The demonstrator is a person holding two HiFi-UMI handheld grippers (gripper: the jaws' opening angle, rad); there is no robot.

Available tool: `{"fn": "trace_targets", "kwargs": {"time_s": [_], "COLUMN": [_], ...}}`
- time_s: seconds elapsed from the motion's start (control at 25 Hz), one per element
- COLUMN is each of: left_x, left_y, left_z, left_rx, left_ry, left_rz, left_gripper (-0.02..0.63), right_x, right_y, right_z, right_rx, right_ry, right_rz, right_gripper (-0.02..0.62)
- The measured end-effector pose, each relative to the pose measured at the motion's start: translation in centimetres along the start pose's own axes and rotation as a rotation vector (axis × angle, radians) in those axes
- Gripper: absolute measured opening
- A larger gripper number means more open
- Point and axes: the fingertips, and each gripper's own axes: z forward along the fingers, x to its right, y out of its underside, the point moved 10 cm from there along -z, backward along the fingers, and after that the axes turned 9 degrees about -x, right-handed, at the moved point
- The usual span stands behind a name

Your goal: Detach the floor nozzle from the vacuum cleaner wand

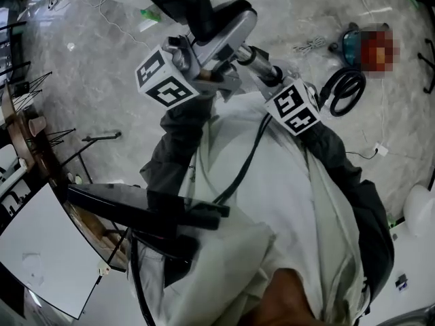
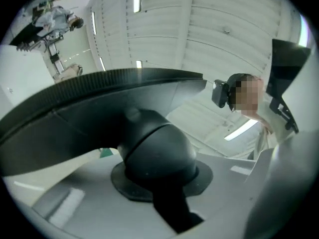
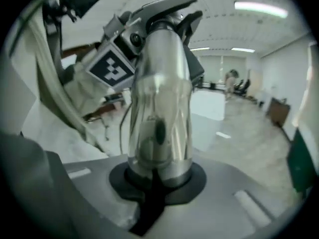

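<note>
In the head view I hold the vacuum parts up in front of my chest. The floor nozzle (image 1: pixel 216 20), black and silver, sits at the top centre, and my left gripper (image 1: pixel 204 54) is shut on its neck. In the left gripper view the black rounded neck (image 2: pixel 157 153) fills the space between the jaws, with the nozzle's wide head (image 2: pixel 94 103) spanning the frame above. My right gripper (image 1: pixel 266 72) is shut on the chrome wand (image 1: pixel 257 58). The right gripper view shows the wand (image 3: pixel 160 98) rising from the jaws toward the nozzle fitting (image 3: pixel 167 9) beside the left marker cube (image 3: pixel 112 66). Wand and nozzle look joined.
A teal vacuum body (image 1: pixel 352 43) and a coiled black hose (image 1: pixel 344 90) lie on the marble floor at the right. A black bar-shaped object (image 1: pixel 139 209) and a white tabletop (image 1: pixel 37 250) sit at the lower left. Thin cables (image 1: pixel 115 22) trail across the floor.
</note>
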Motion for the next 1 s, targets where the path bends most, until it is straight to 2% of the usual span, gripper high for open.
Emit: {"fn": "trace_targets", "kwargs": {"time_s": [0.04, 0.08, 0.12, 0.2, 0.28, 0.36, 0.4, 0.44, 0.56, 0.6, 0.68, 0.8, 0.84, 0.88, 0.92, 1.0], "left_x": [0.0, 0.1, 0.1, 0.1, 0.2, 1.2, 1.9, 2.4, 2.7, 2.7, 2.9, 2.9, 2.7, 2.5, 2.4, 2.2], "left_y": [-0.1, -0.2, -0.3, -0.5, -0.7, -0.9, -1.0, -1.0, -0.3, 0.0, 0.3, 0.3, 0.4, 0.6, 0.7, 0.9], "left_z": [-0.1, -0.3, -0.4, -0.6, -0.5, 0.1, 0.3, 0.5, 0.7, 0.7, 0.9, 0.9, 0.7, 0.4, 0.1, -0.5], "left_rx": [-0.001, -0.003, -0.005, -0.013, -0.024, -0.04, -0.053, -0.066, -0.099, -0.105, -0.111, -0.114, -0.111, -0.109, -0.111, -0.139], "left_ry": [-0.05, -0.095, -0.126, -0.115, -0.005, 0.122, 0.16, 0.179, 0.196, 0.208, 0.242, 0.306, 0.325, 0.329, 0.316, 0.238], "left_rz": [-0.01, -0.015, -0.016, -0.005, 0.035, 0.106, 0.14, 0.163, 0.169, 0.166, 0.17, 0.152, 0.138, 0.13, 0.131, 0.143], "left_gripper": [0.08, 0.08, 0.079, 0.078, 0.078, 0.08, 0.08, 0.081, 0.087, 0.087, 0.089, 0.095, 0.097, 0.098, 0.097, 0.087], "right_x": [-0.3, -0.5, -0.5, -0.6, -0.1, 0.6, 1.0, 1.5, 3.1, 3.6, 4.3, 4.8, 4.7, 4.4, 4.0, 2.9], "right_y": [-0.1, -0.2, -0.3, -0.5, -0.3, -0.4, -0.4, -0.6, -2.5, -3.5, -5.2, -6.8, -7.0, -7.1, -7.1, -6.9], "right_z": [0.2, 0.3, 0.4, 0.6, 0.6, 0.5, 0.3, 0.1, -1.1, -1.5, -2.0, -1.5, -1.3, -1.1, -1.1, -1.2], "right_rx": [-0.012, -0.019, -0.021, -0.002, 0.038, 0.113, 0.168, 0.224, 0.372, 0.404, 0.429, 0.376, 0.363, 0.364, 0.373, 0.385], "right_ry": [0.108, 0.17, 0.196, 0.159, -0.005, -0.249, -0.364, -0.468, -0.749, -0.83, -0.969, -1.121, -1.132, -1.108, -1.049, -0.882], "right_rz": [0.011, 0.011, 0.008, -0.004, -0.032, -0.092, -0.114, -0.113, -0.019, -0.002, -0.005, -0.034, -0.049, -0.066, -0.081, -0.093], "right_gripper": [0.037, 0.037, 0.037, 0.038, 0.044, 0.044, 0.052, 0.057, 0.179, 0.184, 0.184, 0.19, 0.19, 0.19, 0.179, 0.167]}}
